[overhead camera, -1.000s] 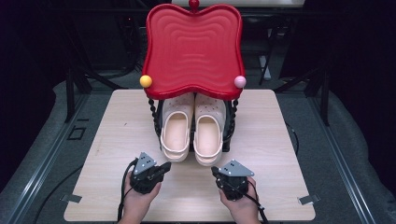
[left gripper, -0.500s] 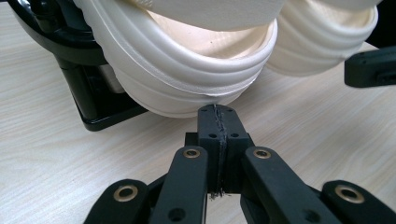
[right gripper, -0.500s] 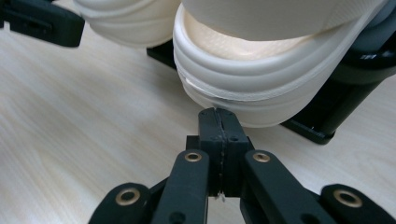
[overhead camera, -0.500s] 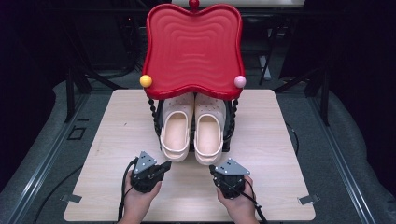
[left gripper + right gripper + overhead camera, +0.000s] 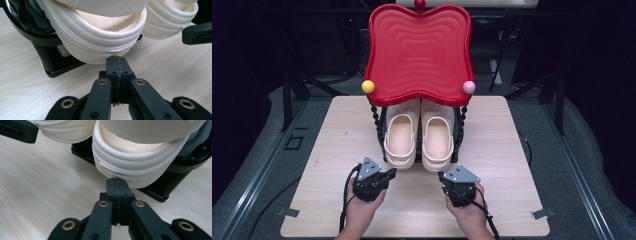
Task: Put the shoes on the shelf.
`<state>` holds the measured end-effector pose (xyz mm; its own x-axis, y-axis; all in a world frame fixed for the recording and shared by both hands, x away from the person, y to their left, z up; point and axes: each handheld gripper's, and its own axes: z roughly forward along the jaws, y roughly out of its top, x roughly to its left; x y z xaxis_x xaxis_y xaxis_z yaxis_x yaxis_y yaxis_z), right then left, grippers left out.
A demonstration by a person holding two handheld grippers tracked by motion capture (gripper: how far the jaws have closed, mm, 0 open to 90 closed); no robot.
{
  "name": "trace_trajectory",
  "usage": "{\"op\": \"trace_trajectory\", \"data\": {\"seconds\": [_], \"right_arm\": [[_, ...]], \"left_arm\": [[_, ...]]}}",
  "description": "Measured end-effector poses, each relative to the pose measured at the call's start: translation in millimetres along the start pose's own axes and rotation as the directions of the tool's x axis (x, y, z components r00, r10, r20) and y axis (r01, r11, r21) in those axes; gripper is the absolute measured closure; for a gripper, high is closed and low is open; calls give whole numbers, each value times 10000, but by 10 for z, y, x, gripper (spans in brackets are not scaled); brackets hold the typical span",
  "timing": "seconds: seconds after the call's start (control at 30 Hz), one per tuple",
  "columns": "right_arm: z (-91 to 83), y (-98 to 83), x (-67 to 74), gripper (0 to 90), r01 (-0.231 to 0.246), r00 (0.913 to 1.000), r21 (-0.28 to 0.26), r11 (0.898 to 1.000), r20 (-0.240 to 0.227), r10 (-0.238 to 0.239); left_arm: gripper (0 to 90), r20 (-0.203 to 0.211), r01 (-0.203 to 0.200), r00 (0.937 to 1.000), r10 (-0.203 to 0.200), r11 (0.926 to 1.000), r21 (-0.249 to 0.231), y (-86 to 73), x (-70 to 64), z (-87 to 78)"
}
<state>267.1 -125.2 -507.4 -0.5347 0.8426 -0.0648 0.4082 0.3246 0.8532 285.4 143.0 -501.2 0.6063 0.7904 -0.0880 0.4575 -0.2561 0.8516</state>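
A pair of cream clogs leans heel-down on a black rack [image 5: 382,131] under a red wavy tray [image 5: 418,52]. The left clog [image 5: 400,138] and the right clog [image 5: 437,143] lie side by side. My left gripper [image 5: 388,173] rests on the table just before the left clog's heel [image 5: 100,40], jaws shut with nothing between them [image 5: 117,60]. My right gripper [image 5: 443,176] sits before the right clog's heel [image 5: 140,157], also shut and empty [image 5: 117,181].
The light wooden table [image 5: 522,165] has bare surface to either side of the rack. A yellow ball [image 5: 368,86] and a pink ball [image 5: 469,87] cap the tray's front corners. Dark floor and stands surround the table.
Both grippers have shifted only slightly near the clogs' heels; the right one turned a little. Nothing was taken hold of.
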Motion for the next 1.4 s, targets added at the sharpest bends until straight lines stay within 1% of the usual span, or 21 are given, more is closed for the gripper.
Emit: {"op": "trace_trajectory", "data": {"seconds": [0.03, 0.07, 0.1, 0.13, 0.17, 0.3, 0.5, 0.57, 0.67, 0.73, 0.77, 0.83, 0.97, 1.03, 1.07, 1.1, 1.13, 1.17, 1.23, 1.27, 1.4], "right_arm": [[10, 5, -3, 900, -42, 10000, -109, 9999, 52, 43], [8, 23, -15, 900, -22, 10000, -12, 10000, 46, 22], [22, 29, -19, 900, -33, 10000, -130, 9999, 82, 34], [20, 49, -29, 900, 6, 10000, 5, 10000, 83, -6], [37, 75, -42, 900, 57, 9998, -26, 10000, 195, -57], [61, 123, -66, 900, 81, 9996, -40, 10000, 263, -80], [120, 223, -122, 900, 173, 9987, -112, 9998, 483, -168], [121, 253, -146, 900, 248, 9985, 119, 9996, 489, -253], [152, 290, -191, 900, 107, 9982, -34, 9999, 583, -105], [165, 315, -214, 900, 124, 9981, -16, 9999, 606, -122], [181, 326, -221, 900, 136, 9977, -124, 9998, 662, -127], [198, 352, -237, 900, 85, 9977, -111, 9999, 669, -77], [242, 400, -265, 900, 43, 9975, -74, 10000, 708, -37], [272, 419, -269, 900, 33, 9973, -163, 9999, 735, -21], [270, 434, -271, 900, 40, 9975, 45, 10000, 704, -43], [297, 438, -269, 900, -14, 9971, -161, 9999, 759, 26], [306, 447, -273, 900, -22, 9972, -184, 9998, 748, 36], [299, 460, -276, 900, -58, 9977, 16, 10000, 669, 57], [335, 465, -273, 900, -64, 9973, -225, 9997, 728, 81], [350, 473, -274, 900, -74, 9975, -99, 9999, 700, 81], [406, 471, -278, 900, -103, 9971, -120, 9999, 751, 111]], "left_arm": [[898, -33, -33, 10000, 33, 10000, 38, 16, 2, 5], [898, -51, -47, 10000, 47, 10000, 19, 25, 4, 10], [898, -67, -91, 9999, 91, 10000, 36, 44, 11, 14], [898, -95, -104, 9999, 104, 9999, 43, 60, 16, 19], [898, -134, -95, 9999, 95, 10000, 12, 73, 22, 26], [898, -217, -142, 9997, 143, 9999, 38, 132, 53, 51], [898, -289, -10, 9996, 13, 9999, 104, 235, 108, 112], [898, -305, -67, 9995, 71, 9999, 137, 263, 127, 126], [899, -362, -31, 9993, 36, 9999, 136, 307, 149, 152], [899, -435, -7, 9991, 11, 9999, 114, 331, 168, 170], [898, -442, 8, 9990, -2, 9999, 143, 343, 175, 177], [898, -458, 98, 9989, -94, 9999, 82, 367, 190, 200], [898, -522, 104, 9986, -100, 9999, 74, 420, 209, 233], [898, -589, 164, 9981, -162, 9999, 35, 448, 217, 265], [899, -578, 117, 9983, -111, 9999, 103, 461, 222, 276], [898, -587, 183, 9981, -178, 9998, 73, 466, 216, 291], [899, -624, 109, 9980, -102, 9999, 100, 473, 217, 302], [899, -632, 88, 9980, -81, 9999, 115, 478, 218, 312], [899, -670, 120, 9977, -110, 9998, 147, 486, 223, 342], [899, -681, 152, 9976, -142, 9998, 134, 487, 223, 349], [899, -687, 179, 9975, -164, 9996, 215, 492, 219, 396]]}}
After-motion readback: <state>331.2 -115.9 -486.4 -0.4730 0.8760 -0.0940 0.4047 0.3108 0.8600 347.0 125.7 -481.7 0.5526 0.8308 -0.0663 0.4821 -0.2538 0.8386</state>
